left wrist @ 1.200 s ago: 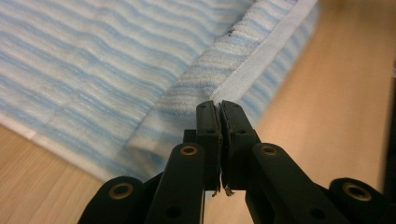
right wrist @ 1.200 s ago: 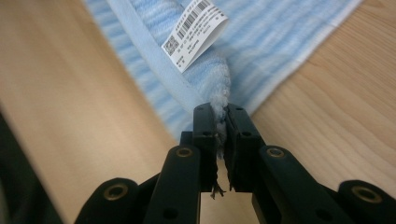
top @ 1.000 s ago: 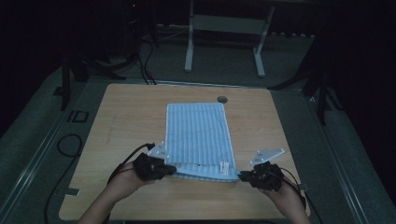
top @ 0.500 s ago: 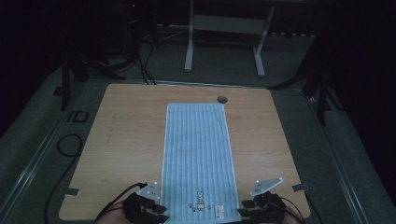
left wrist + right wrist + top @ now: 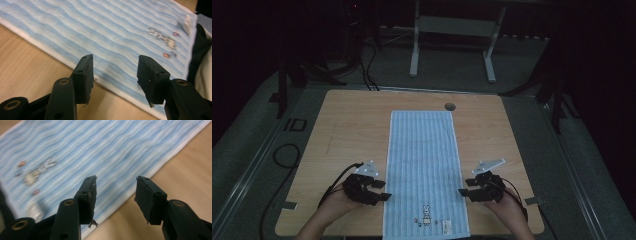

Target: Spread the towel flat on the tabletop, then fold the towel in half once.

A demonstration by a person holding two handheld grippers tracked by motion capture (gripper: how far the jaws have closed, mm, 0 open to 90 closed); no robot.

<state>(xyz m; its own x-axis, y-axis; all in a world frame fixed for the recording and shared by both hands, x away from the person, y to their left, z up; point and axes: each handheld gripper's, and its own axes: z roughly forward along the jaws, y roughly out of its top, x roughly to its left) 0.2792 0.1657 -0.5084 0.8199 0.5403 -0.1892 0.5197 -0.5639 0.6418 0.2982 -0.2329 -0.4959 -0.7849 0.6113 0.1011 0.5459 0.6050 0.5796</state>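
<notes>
A light blue striped towel (image 5: 423, 165) lies spread flat and lengthwise down the middle of the wooden table (image 5: 342, 125). A small rabbit print (image 5: 426, 216) marks its near end. My left gripper (image 5: 384, 194) hovers at the towel's left edge, open, with nothing between its jaws. My right gripper (image 5: 462, 193) sits at the towel's right edge, also open and empty. In the left gripper view the towel (image 5: 112, 37) runs under the open gripper (image 5: 115, 75). In the right gripper view the towel (image 5: 87, 152) edge passes beneath the gripper (image 5: 115, 196).
A dark round hole (image 5: 450, 106) sits in the table just beyond the towel's far end. Cables (image 5: 282, 165) trail off the left side of the table. A white metal stand (image 5: 452, 30) is on the floor behind. Bare wood flanks the towel on both sides.
The folded towel has been pulled open toward the near edge and now lies full length. Both grippers have let go of its near corners and moved up along its sides.
</notes>
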